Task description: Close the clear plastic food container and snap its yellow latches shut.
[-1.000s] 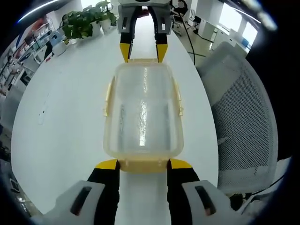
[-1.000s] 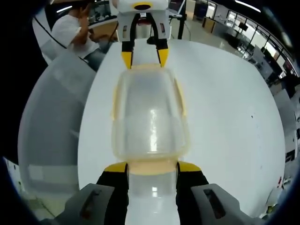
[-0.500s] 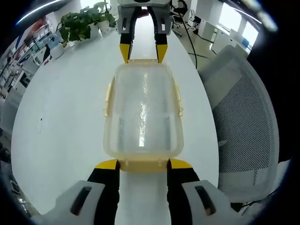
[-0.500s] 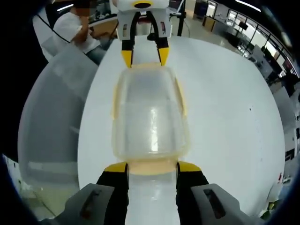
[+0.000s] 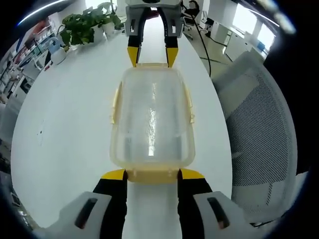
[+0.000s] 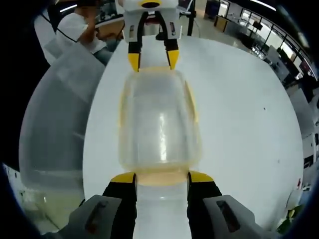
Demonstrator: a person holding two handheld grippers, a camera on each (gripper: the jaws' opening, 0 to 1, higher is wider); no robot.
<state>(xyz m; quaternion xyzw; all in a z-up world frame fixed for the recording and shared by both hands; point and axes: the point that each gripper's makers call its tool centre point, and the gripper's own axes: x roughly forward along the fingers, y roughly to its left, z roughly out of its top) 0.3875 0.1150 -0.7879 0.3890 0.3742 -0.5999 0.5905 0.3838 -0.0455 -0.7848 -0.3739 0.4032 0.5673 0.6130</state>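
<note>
Container (image 5: 152, 119) sits lid-on in the middle of our white table (image 5: 65, 124), yellow latches (image 5: 190, 107) along its long sides. Our left gripper (image 5: 152, 174) spreads its jaws across the near end latch; our right gripper (image 6: 160, 178) straddles the opposite end. Bare tabletop lies wide around us, a mesh chair (image 5: 259, 129) beside the edge.
</note>
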